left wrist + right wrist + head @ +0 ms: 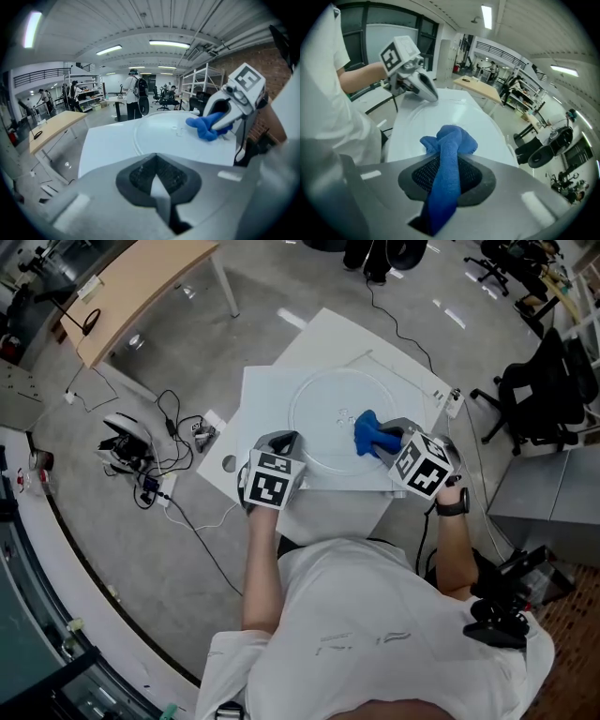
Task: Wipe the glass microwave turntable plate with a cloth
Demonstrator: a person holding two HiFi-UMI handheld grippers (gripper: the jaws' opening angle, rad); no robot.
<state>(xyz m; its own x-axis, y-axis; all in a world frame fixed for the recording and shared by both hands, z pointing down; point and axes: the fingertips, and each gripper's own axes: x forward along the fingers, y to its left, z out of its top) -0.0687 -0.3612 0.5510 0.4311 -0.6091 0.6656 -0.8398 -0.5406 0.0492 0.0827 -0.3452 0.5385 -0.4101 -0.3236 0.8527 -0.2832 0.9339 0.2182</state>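
The round clear glass turntable plate (328,418) lies flat on a white table (258,395). My right gripper (392,442) is shut on a blue cloth (371,435), and the cloth rests on the plate's right side. In the right gripper view the cloth (449,140) bunches out past the jaws over the plate (440,115). My left gripper (281,442) sits at the plate's near left rim, shut with nothing in it. The left gripper view looks across the plate (159,133) at the cloth (205,126) and the right gripper (224,117).
A wooden desk (141,287) stands at the far left. Cables and a small device (131,451) lie on the floor to the table's left. A black office chair (548,390) is at the right, and a power strip (455,404) sits at the table's right edge.
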